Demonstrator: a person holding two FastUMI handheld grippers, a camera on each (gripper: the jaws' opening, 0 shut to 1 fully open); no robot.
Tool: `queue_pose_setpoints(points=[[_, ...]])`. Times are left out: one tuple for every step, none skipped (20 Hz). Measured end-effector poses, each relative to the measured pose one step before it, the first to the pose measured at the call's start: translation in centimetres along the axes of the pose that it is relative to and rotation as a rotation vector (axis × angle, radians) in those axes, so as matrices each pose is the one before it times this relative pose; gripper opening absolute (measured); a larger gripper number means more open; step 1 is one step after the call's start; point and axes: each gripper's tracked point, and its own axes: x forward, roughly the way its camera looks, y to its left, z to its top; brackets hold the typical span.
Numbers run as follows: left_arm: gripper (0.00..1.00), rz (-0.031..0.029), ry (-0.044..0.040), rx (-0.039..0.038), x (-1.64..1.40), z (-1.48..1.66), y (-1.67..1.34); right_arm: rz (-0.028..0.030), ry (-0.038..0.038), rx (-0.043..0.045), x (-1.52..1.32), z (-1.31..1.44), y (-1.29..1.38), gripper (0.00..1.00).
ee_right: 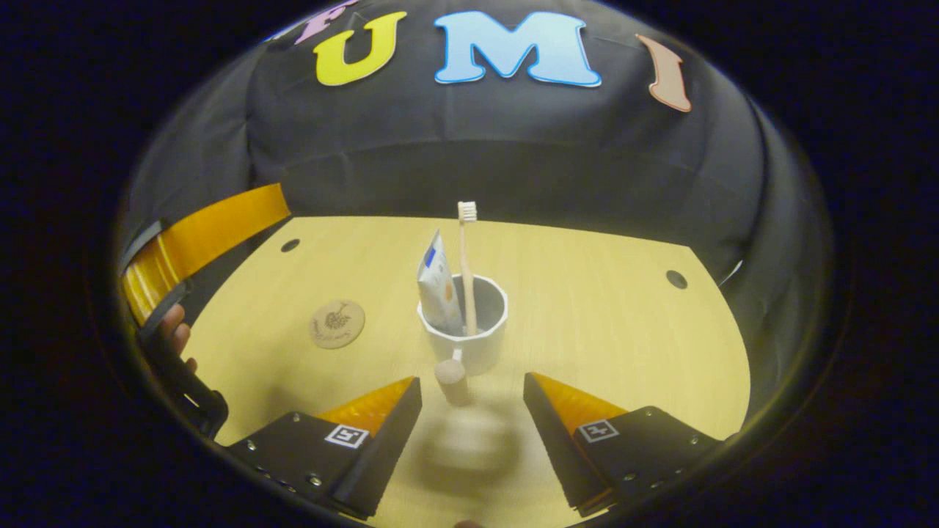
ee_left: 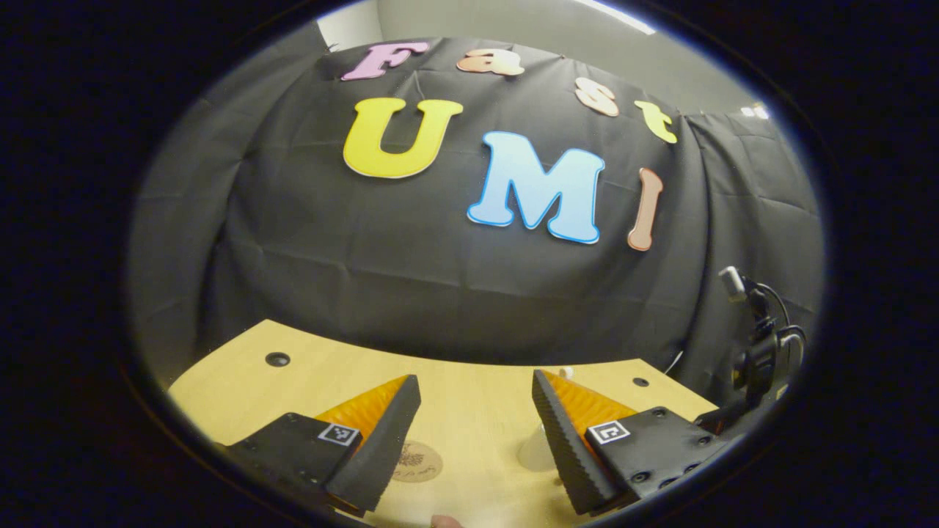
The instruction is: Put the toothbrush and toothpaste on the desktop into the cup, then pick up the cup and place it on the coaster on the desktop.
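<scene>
In the right gripper view, the white cup [ee_right: 465,326] stands upright near the middle of the wooden tabletop [ee_right: 623,308], with the toothbrush [ee_right: 466,271] standing in it bristles up and the toothpaste [ee_right: 438,287] leaning beside it, and its handle points toward the right gripper [ee_right: 469,396], whose fingers are spread wide and hold nothing. The round coaster [ee_right: 337,323] lies bare, to the left of the cup and apart from it. In the left gripper view, the left gripper [ee_left: 475,392] hangs over the tabletop with fingers wide apart and empty, the coaster below.
</scene>
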Motion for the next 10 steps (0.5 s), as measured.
queue_pose_setpoints(points=[[0.97, 0.00794, 0.00686, -0.00505, -0.229, -0.215, 0.573, -0.00157, 0.02333, -0.00346, 0.568, -0.096, 0.155, 0.88], [0.97, 0.00698, 0.00585, -0.00574, -0.359, -0.187, 0.505, 0.00362, 0.02438, 0.00258, 0.652, -0.120, 0.162, 0.88], [0.97, 0.00935, 0.00715, -0.00449, -0.287, -0.246, 0.508, 0.00594, 0.02689, 0.00680, 0.717, -0.046, 0.189, 0.88], [0.97, 0.00720, 0.00604, -0.00490, -0.214, -0.221, 0.528, 0.00370, 0.02556, 0.00556, 0.527, -0.059, -0.011, 0.88], [0.97, 0.00788, 0.00397, -0.00463, -0.081, -0.203, 0.450, 0.00244, 0.02421, 0.00545, 0.435, -0.128, 0.000, 0.87], [0.97, 0.00712, 0.00381, -0.00385, -0.065, -0.160, 0.415, 0.00638, 0.02392, 0.00805, 0.689, -0.232, 0.321, 0.88], [1.00, 0.00802, 0.00477, -0.00327, -0.077, -0.164, 0.379, 0.00257, 0.02151, 0.00875, 0.578, 0.076, 0.165, 0.88], [0.97, 0.00428, 0.00450, -0.00349, -0.094, -0.200, 0.320, -0.00292, 0.02131, 0.00454, 0.418, -0.031, -0.013, 0.87], [0.97, 0.00268, 0.00332, -0.00556, 0.036, -0.198, 0.282, -0.00620, 0.01659, 0.00310, 0.410, 0.077, -0.160, 0.87], [0.97, 0.00165, 0.00350, -0.00435, -0.038, -0.142, 0.213, -0.01004, 0.02271, 0.00314, 0.485, -0.124, -0.092, 0.88]])
